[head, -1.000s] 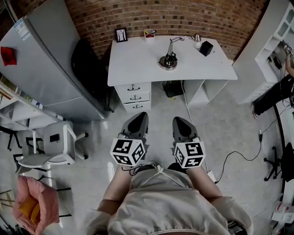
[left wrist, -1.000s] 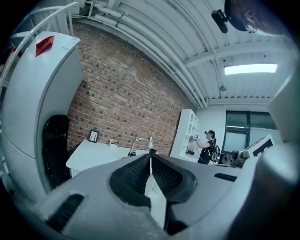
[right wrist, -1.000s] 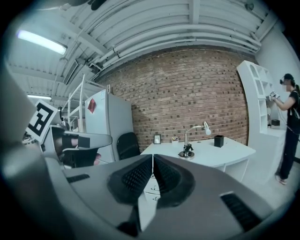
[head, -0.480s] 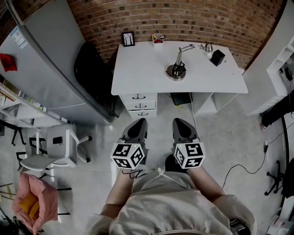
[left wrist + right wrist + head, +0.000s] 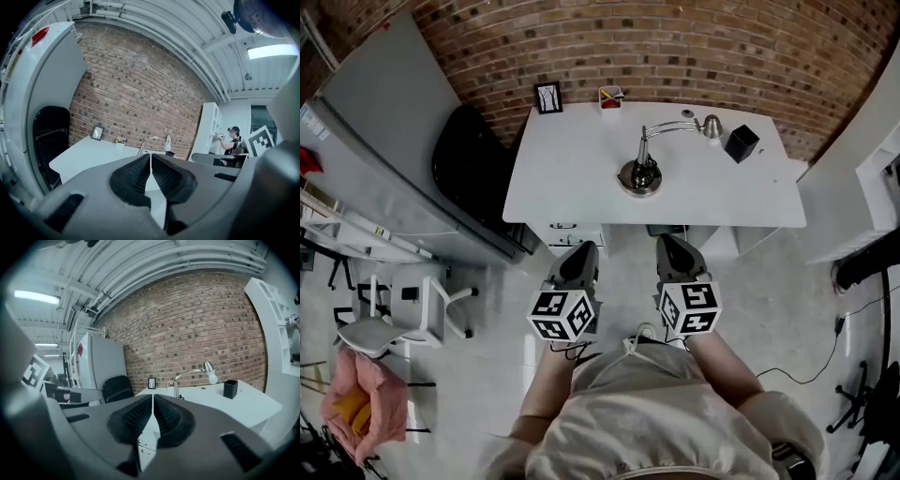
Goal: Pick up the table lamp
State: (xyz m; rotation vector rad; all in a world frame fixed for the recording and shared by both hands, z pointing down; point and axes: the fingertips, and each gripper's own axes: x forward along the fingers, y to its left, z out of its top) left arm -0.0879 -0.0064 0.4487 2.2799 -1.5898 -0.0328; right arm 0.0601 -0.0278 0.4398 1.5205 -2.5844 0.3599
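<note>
Desk point(image 5: 572, 159) has drawn closer.

Head view: both tools are at its front edge. The table lamp point(image 5: 639, 176) stands mid-desk, ahead, nearer the right tool point(image 5: 671, 241) than the left tool point(image 5: 580, 247).

Left gripper view: jaws together, empty.

Right gripper view: jaws together, empty. Lamp is silver, post upright, arm reaching right.

White desk point(image 5: 572, 159), red-brown brick wall point(image 5: 722, 47), black chair point(image 5: 464, 164), silver table lamp point(image 5: 640, 176).
</note>
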